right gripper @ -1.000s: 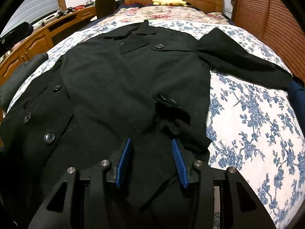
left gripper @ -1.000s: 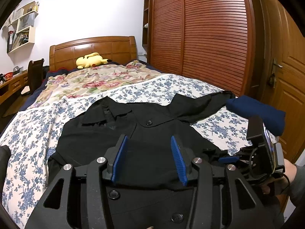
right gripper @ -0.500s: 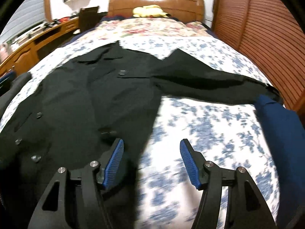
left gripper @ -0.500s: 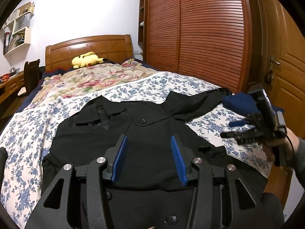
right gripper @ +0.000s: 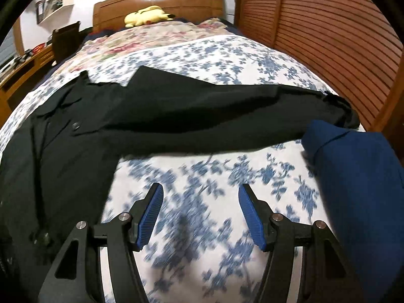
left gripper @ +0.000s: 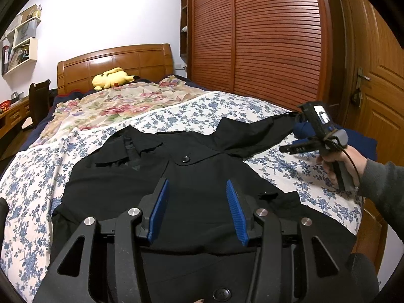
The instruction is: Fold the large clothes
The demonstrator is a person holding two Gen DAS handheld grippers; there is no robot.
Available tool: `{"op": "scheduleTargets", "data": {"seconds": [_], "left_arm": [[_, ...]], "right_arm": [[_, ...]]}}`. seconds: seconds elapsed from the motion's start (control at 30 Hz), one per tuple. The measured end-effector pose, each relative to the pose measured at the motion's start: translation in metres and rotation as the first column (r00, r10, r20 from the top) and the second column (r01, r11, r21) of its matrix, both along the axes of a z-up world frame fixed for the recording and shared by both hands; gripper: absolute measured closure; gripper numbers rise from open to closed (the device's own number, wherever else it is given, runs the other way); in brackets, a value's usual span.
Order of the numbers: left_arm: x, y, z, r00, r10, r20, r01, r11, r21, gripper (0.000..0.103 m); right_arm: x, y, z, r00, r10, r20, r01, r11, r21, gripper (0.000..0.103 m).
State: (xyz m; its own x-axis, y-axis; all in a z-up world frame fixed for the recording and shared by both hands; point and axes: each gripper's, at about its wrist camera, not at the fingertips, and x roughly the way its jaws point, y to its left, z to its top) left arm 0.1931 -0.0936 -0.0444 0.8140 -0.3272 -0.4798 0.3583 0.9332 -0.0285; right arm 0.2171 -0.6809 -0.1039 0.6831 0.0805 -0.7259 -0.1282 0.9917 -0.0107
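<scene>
A large black coat point(left gripper: 151, 176) lies face up and buttoned on the blue-flowered sheet point(right gripper: 202, 166), collar toward the headboard. Its right sleeve point(right gripper: 214, 111) stretches out sideways, and the cuff point(right gripper: 341, 108) ends beside a folded dark blue garment point(right gripper: 353, 176). My left gripper point(left gripper: 196, 181) hovers over the coat's chest, open, with nothing between its pads. My right gripper point(right gripper: 200, 186) is open over bare sheet just below the sleeve, holding nothing. In the left wrist view the right gripper point(left gripper: 290, 147) shows in a person's hand point(left gripper: 338, 159), pointing at the sleeve point(left gripper: 252, 136).
A flowered quilt point(left gripper: 113, 106) and a yellow plush toy point(left gripper: 111, 78) lie near the wooden headboard point(left gripper: 113, 60). Slatted wardrobe doors point(left gripper: 265, 38) and a room door point(left gripper: 378, 88) stand close along the bed's right side. A desk point(right gripper: 15, 70) and a chair point(left gripper: 38, 96) stand to the left.
My right gripper has swung right, off the coat's body to the bare sheet below the sleeve, and its jaws have widened. The left gripper has hardly moved.
</scene>
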Motion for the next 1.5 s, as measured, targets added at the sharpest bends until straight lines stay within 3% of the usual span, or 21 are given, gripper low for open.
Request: {"op": "scheduleTargets", "data": {"seconds": [0.33,0.6,0.8,0.97,1.03,1.23,1.5], "left_arm": [[0.001,-0.001,0.001,1.000,-0.007,-0.005,0.007,1.000,-0.005,0.055],[0.001,0.003,0.000,1.000,-0.004,-0.013,0.004,1.000,-0.012,0.055],[0.003,0.006,-0.001,1.000,0.001,-0.021,-0.001,1.000,-0.006,0.055],[0.002,0.009,-0.002,1.000,0.008,-0.025,-0.008,1.000,-0.003,0.055],[0.003,0.010,-0.002,1.000,0.010,-0.028,-0.010,1.000,-0.001,0.055],[0.001,0.013,-0.002,0.999,0.016,-0.031,-0.016,1.000,0.000,0.055],[0.001,0.022,-0.001,0.999,0.030,-0.035,-0.030,1.000,-0.004,0.055]], "right_arm": [[0.052,-0.020,-0.007,0.995,-0.099,-0.012,0.099,0.995,0.034,0.031],[0.082,-0.036,-0.029,0.980,-0.178,-0.090,0.189,0.974,0.125,0.031],[0.099,-0.037,-0.035,0.976,-0.197,-0.096,0.210,0.967,0.147,0.032],[0.111,-0.024,-0.035,0.977,-0.202,-0.069,0.205,0.978,0.040,0.085],[0.112,-0.019,-0.034,0.979,-0.195,-0.064,0.196,0.980,0.018,0.095],[0.090,0.003,0.004,0.985,-0.158,0.074,0.159,0.987,-0.007,0.099],[0.025,0.068,0.048,0.979,0.099,0.178,-0.109,0.993,0.048,0.100]]}}
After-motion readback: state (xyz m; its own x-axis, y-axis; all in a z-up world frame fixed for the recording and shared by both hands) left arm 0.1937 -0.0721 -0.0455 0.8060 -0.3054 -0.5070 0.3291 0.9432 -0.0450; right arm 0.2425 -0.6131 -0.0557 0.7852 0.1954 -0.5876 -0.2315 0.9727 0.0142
